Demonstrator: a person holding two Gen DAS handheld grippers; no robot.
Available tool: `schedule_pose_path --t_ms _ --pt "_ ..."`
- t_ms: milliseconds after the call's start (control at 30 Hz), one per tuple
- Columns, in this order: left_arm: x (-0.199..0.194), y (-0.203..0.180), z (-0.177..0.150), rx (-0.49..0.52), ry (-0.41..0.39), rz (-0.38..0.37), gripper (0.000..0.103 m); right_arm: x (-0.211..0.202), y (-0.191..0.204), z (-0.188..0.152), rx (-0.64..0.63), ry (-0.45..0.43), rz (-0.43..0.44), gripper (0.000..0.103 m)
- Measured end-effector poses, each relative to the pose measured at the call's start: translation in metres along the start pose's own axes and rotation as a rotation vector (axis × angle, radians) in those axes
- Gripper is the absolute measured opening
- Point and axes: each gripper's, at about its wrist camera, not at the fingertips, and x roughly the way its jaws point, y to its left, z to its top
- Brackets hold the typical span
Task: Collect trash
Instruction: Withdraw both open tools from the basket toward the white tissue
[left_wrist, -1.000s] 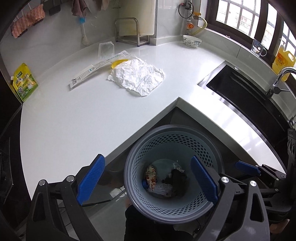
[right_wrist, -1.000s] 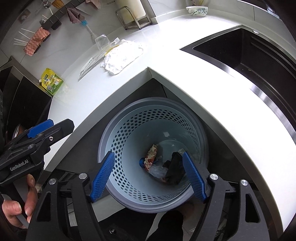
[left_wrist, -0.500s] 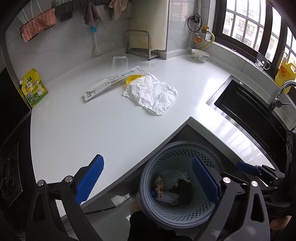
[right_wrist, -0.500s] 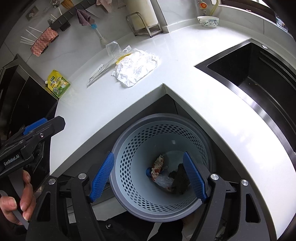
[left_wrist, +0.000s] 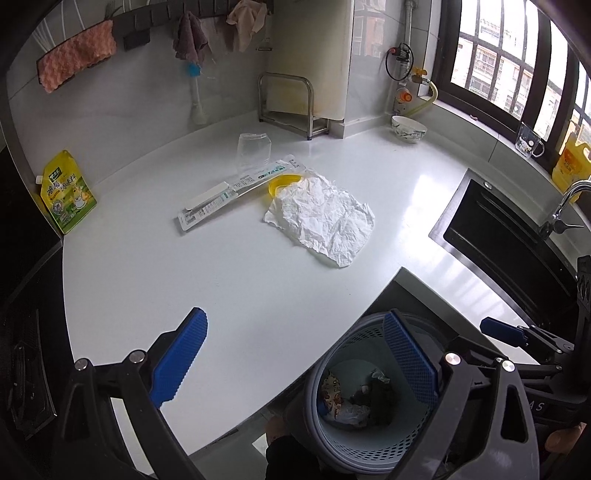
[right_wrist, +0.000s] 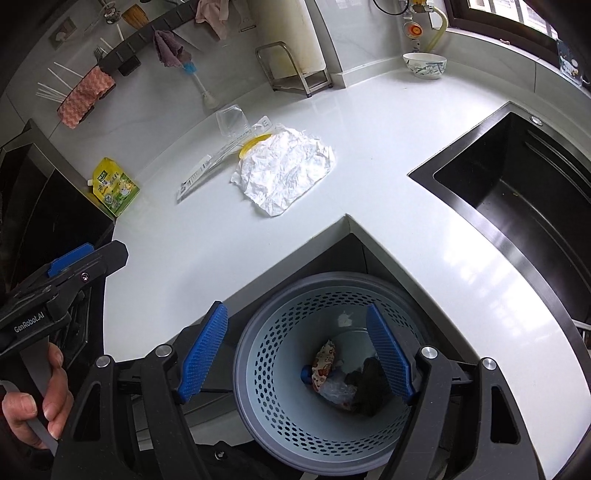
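Observation:
A grey perforated waste basket (right_wrist: 258, 387) (left_wrist: 354, 446) stands on the floor in the inner corner of the white counter (left_wrist: 229, 291), with a snack wrapper, a clear bag and dark scraps at its bottom. On the counter lie a crumpled white paper (left_wrist: 325, 218) (right_wrist: 284, 168), a yellow lid (left_wrist: 280, 182) half under it, a long toothbrush package (left_wrist: 236, 192) and a clear plastic cup (left_wrist: 253, 151). My left gripper (left_wrist: 295, 360) hangs open over the counter's front edge. My right gripper (right_wrist: 295, 350) is open above the basket, nothing between its blue pads.
A black sink (right_wrist: 517, 192) with a tap (left_wrist: 565, 206) fills the right side. A yellow-green pouch (left_wrist: 66, 192) leans at the left wall. A bowl (left_wrist: 408, 129), a metal rack (left_wrist: 288, 103), hanging cloths and a dish brush line the back. A hand (right_wrist: 40, 402) holds the left gripper's handle.
Both grippers have risen and drawn back from the basket; more of the counter and back wall shows, and the basket sits lower in both views. The jaws stayed open.

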Motion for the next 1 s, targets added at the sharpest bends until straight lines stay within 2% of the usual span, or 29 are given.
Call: schedule_pose_path --t_ms 233,567,1000 --pt "0.022 0.02 0.011 -0.014 0.023 -0.019 0.094 0.012 0.005 0.014 0.027 -0.018 -0.021 0.075" --pt "0.053 0.059 0.026 -0.031 0.054 -0.021 0.094 0.048 0.017 0.031 0.04 0.002 -0.057 0.075" --pt "0.108 0.101 0.074 0.029 0.04 -0.026 0.094 0.094 0.029 0.08 0.056 -0.023 -0.105 0.075"
